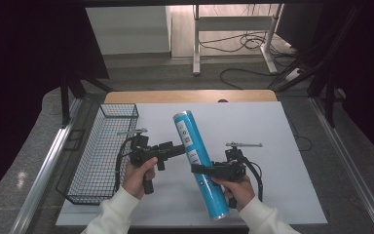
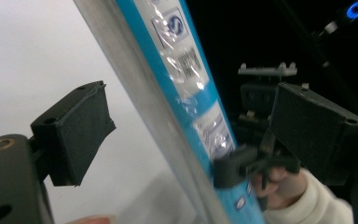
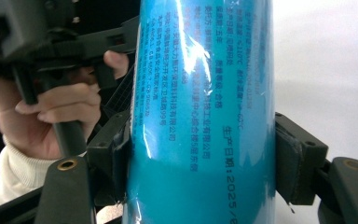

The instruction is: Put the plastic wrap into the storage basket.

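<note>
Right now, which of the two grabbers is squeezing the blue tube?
The right gripper: its jaws press both sides of the blue tube. The left gripper has open jaws around the tube, not pinching it.

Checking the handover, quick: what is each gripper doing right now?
Left gripper: open, pads clear of the blue tube.
Right gripper: shut on the blue tube.

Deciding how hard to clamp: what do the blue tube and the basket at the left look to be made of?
Blue tube: probably a rigid cardboard or plastic canister under a glossy clear film; glare streaks and wrinkles run over the printed label. The right gripper is clamped on it; the left gripper stands open beside it.
Basket: thin dark wire mesh, likely coated metal with a matte look; the table shows through its grid.
</note>
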Demonstrator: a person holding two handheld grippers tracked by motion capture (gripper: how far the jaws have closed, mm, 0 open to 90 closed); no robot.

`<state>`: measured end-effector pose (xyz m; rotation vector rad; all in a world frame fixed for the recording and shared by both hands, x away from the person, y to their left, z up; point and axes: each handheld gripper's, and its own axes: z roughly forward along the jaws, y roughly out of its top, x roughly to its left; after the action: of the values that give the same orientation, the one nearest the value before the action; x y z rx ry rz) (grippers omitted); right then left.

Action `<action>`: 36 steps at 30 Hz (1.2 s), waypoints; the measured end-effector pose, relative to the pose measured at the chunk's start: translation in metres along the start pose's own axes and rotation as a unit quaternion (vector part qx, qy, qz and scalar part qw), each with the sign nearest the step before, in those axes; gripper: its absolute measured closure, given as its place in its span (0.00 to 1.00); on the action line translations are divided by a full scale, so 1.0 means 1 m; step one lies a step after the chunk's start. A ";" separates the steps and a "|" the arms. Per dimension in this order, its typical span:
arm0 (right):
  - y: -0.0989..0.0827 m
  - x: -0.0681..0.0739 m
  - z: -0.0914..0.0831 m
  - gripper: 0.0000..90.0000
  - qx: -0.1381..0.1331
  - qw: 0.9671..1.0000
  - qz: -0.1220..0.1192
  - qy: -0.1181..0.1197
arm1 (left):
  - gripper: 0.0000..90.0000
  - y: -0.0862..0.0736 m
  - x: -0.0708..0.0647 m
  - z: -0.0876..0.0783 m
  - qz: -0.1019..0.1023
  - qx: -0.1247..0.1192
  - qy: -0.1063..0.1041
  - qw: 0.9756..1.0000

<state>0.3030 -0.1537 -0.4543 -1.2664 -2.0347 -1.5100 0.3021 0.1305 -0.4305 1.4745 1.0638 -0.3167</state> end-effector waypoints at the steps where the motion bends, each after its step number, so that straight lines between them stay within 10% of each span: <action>1: 0.000 0.000 0.000 0.35 0.000 1.000 -0.001 0.001 | 0.14 0.000 0.001 0.002 -0.002 0.001 -0.004 1.000; 20: -0.003 0.004 0.006 0.35 -0.005 0.999 -0.009 0.036 | 0.14 -0.002 0.023 0.043 -0.059 0.020 -0.075 0.995; 36: -0.006 -0.001 0.015 0.35 0.000 0.999 -0.006 0.052 | 0.32 -0.001 0.019 0.043 -0.068 0.037 -0.040 0.996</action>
<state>0.3025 -0.1410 -0.4645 -1.1527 -1.9786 -1.5481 0.3283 0.0996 -0.4553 1.4454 1.1003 -0.5107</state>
